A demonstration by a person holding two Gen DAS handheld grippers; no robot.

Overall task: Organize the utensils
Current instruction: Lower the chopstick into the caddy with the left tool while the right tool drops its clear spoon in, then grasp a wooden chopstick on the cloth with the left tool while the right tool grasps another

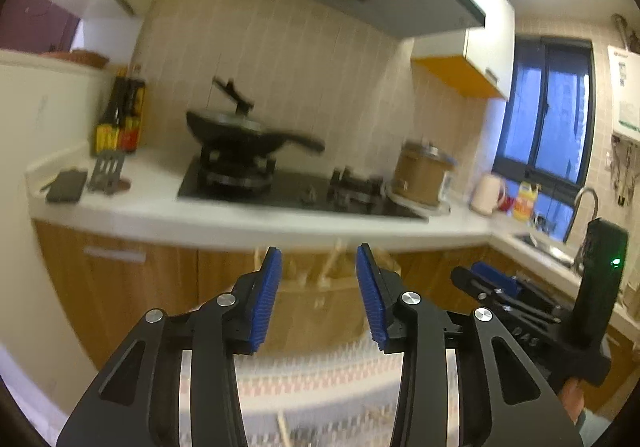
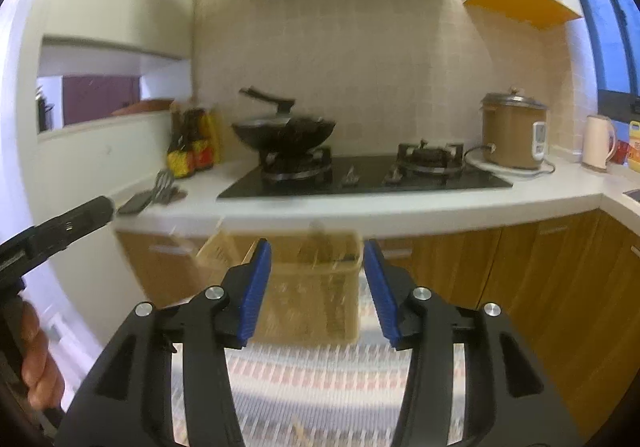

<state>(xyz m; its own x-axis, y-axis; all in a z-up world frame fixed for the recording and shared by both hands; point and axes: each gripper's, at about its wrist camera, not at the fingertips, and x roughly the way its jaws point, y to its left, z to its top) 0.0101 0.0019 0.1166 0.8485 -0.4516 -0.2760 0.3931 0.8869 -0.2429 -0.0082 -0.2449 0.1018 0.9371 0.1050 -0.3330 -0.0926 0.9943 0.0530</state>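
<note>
Both tongs (image 1: 319, 287) (image 2: 317, 283) agape – nothing held

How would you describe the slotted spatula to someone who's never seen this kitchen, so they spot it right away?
Start at the black stove set into the white countertop and look to its left end, just in front of the dark sauce bottles. The slotted spatula lies there beside a flat black phone-like slab. It is the only grey metal piece with long slits cut through its blade.
</note>
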